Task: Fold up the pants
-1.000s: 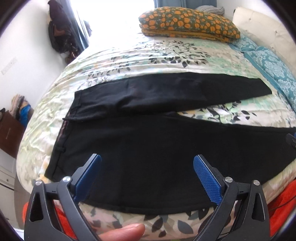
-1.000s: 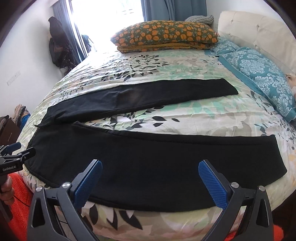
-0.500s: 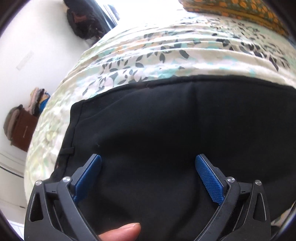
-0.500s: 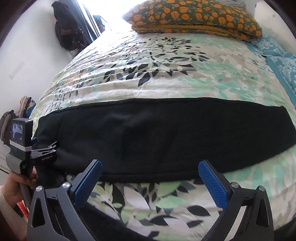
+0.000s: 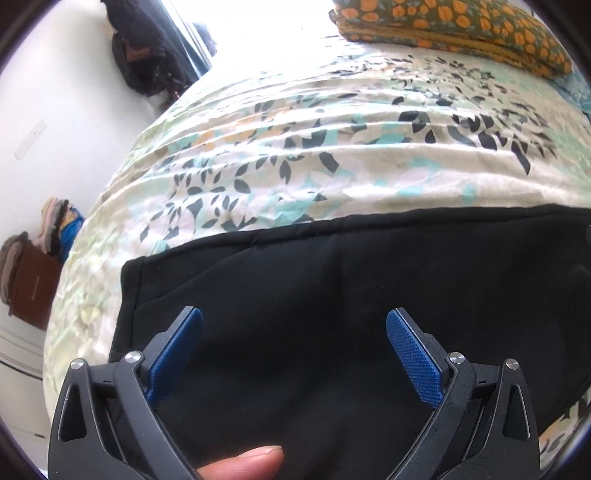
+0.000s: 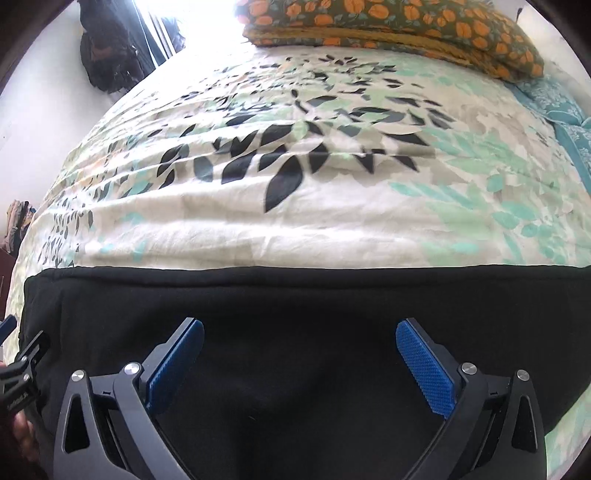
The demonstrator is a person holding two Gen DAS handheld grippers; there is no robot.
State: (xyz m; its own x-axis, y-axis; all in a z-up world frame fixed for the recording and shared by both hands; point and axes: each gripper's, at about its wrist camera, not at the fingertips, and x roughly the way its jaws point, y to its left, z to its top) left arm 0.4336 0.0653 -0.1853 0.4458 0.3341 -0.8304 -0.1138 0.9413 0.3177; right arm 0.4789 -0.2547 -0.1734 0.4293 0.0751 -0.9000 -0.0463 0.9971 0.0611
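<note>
Black pants [image 5: 332,314] lie flat on a floral bedspread [image 5: 332,147], filling the lower half of both views. The waist end with its hem [image 5: 127,295] shows at the left in the left wrist view. My left gripper [image 5: 294,314] hovers open just over the fabric near that end, nothing between its blue pads [image 5: 177,354]; a thumb [image 5: 251,461] shows below. My right gripper [image 6: 300,325] is open too, low over the pants [image 6: 295,295] farther along, close to their far edge. The left gripper [image 6: 22,362] peeks in at that view's left edge.
An orange-patterned pillow [image 6: 388,26] lies at the far side of the bed, a teal pillow [image 6: 565,107] at the right. Dark bags [image 5: 147,48] hang by the bright window. A brown box [image 5: 33,288] with piled clothes stands on the floor beyond the bed's left edge.
Both grippers have moved forward and down toward the pants, from a wide view of both spread legs to close over black fabric. Both stayed open.
</note>
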